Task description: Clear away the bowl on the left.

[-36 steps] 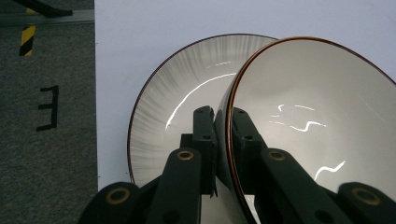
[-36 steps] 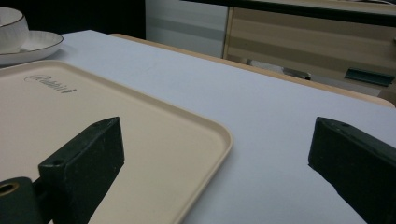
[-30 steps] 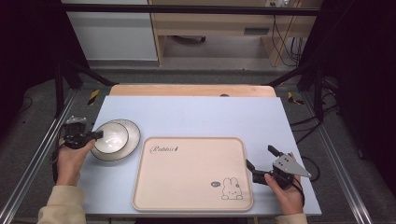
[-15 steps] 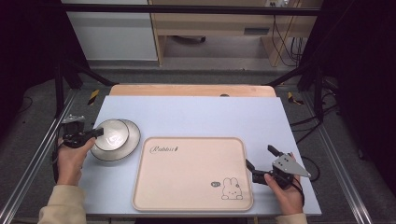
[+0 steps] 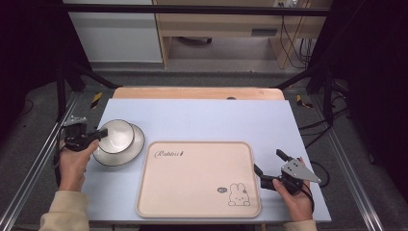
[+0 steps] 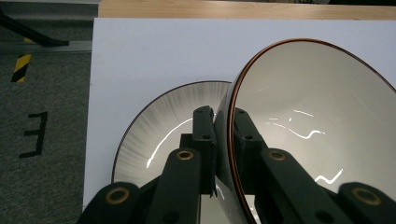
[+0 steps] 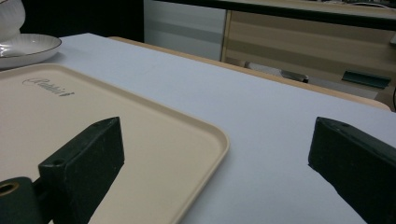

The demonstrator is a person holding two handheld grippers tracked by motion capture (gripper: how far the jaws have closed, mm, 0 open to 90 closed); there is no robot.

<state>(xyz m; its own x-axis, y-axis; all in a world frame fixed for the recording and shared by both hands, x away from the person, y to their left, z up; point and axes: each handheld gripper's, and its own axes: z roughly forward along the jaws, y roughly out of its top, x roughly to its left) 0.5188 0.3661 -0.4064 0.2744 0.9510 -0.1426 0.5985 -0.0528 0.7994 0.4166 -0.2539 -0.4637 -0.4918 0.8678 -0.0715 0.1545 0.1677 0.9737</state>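
My left gripper (image 6: 223, 135) clamps the rim of one bowl (image 5: 114, 136), which hides part of the one plate (image 5: 136, 144) beneath. My right gripper (image 5: 270, 162) gapes wide beside the one tray (image 5: 192, 178) on the tabletop (image 5: 202, 115).

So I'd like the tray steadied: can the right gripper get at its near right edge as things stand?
Probably yes: the right gripper is open beside the tray, with bare table between them.

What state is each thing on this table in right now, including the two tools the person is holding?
Bowl: tilted, lifted off the plate, rim pinched.
Plate: flat on the table, beneath the bowl.
Tray: flat on the table, nothing on it.
Left tool: shut on the bowl's rim.
Right tool: open, holding nothing, at the tray's right edge.
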